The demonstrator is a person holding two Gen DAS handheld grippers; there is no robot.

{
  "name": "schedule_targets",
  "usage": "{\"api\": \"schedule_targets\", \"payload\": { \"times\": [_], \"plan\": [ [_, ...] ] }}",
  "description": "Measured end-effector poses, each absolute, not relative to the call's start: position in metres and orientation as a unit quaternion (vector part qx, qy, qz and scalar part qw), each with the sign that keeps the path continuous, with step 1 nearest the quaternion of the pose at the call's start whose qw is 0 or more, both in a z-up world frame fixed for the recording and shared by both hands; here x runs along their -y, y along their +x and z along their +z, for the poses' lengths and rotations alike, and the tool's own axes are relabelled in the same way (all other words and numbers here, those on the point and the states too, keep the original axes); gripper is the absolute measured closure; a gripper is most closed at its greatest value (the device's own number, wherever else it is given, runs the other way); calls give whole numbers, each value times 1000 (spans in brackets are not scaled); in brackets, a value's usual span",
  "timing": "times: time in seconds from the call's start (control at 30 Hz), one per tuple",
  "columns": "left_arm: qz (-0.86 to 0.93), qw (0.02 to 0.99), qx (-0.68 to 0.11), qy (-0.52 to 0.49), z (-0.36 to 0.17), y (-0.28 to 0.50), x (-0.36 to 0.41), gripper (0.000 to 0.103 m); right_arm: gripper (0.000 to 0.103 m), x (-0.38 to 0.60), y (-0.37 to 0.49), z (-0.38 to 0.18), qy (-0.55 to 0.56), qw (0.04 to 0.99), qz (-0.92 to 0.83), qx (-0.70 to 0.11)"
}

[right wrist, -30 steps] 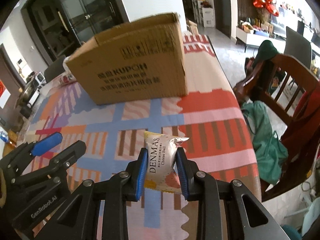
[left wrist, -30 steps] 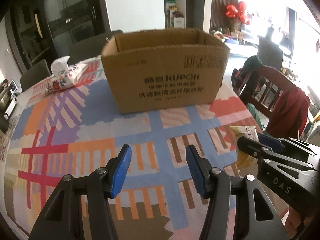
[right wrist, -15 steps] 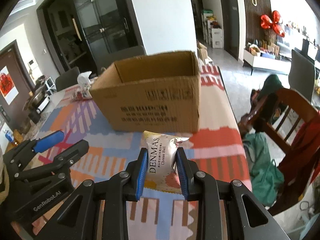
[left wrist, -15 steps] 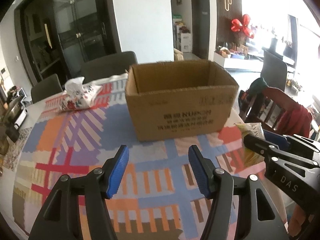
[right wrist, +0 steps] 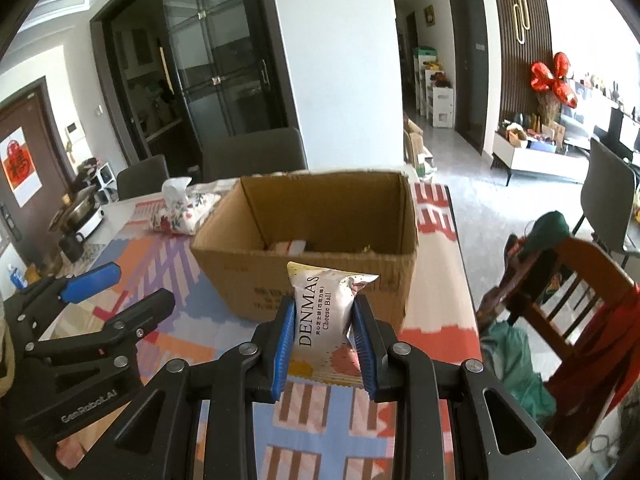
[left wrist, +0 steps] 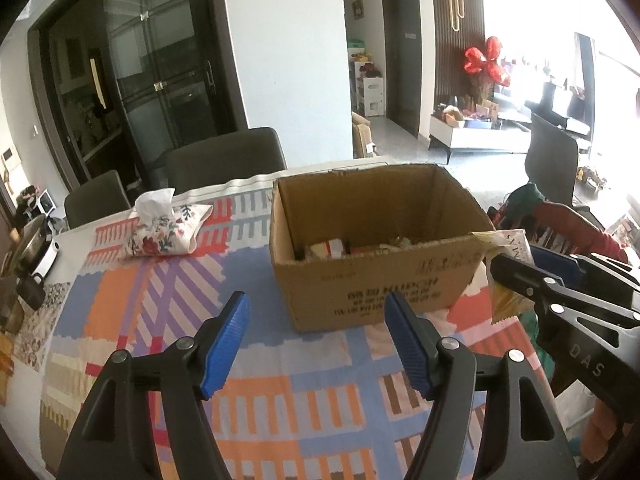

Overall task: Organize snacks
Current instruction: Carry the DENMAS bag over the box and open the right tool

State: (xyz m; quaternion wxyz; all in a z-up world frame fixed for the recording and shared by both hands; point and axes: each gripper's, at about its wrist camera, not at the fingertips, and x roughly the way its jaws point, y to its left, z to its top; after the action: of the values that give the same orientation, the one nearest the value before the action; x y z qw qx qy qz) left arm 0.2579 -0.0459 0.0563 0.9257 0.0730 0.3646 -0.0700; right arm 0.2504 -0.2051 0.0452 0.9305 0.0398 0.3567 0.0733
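Note:
An open cardboard box (left wrist: 384, 280) (right wrist: 320, 280) stands on the table with several snack packs inside (left wrist: 332, 247) (right wrist: 292, 246). My right gripper (right wrist: 323, 340) is shut on a white DENMAS Cheese Ball pack (right wrist: 326, 312) and holds it in the air just in front of the box's near wall, below the rim. The pack also shows at the right of the left wrist view (left wrist: 510, 248), beside the box. My left gripper (left wrist: 318, 344) is open and empty, above the table in front of the box.
A colourful patterned cloth covers the table (left wrist: 160, 304). A floral tissue pack (left wrist: 166, 230) lies left of the box. Pots and a cup (left wrist: 28, 256) stand at the far left edge. A wooden chair with red clothing (right wrist: 580, 304) stands right of the table. Dark chairs (left wrist: 224, 160) stand behind.
Both grippers have risen, so the box's inside now shows. The right gripper carried the snack pack up toward the box's rim. The left gripper stayed open.

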Motion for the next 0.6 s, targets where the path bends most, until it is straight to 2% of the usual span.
{"api": "schedule_targets", "payload": {
  "times": [0.6],
  "plan": [
    [-66, 917, -388, 68, 75, 334, 44, 32, 73, 202, 339, 71, 12, 923, 76, -376]
  ]
}}
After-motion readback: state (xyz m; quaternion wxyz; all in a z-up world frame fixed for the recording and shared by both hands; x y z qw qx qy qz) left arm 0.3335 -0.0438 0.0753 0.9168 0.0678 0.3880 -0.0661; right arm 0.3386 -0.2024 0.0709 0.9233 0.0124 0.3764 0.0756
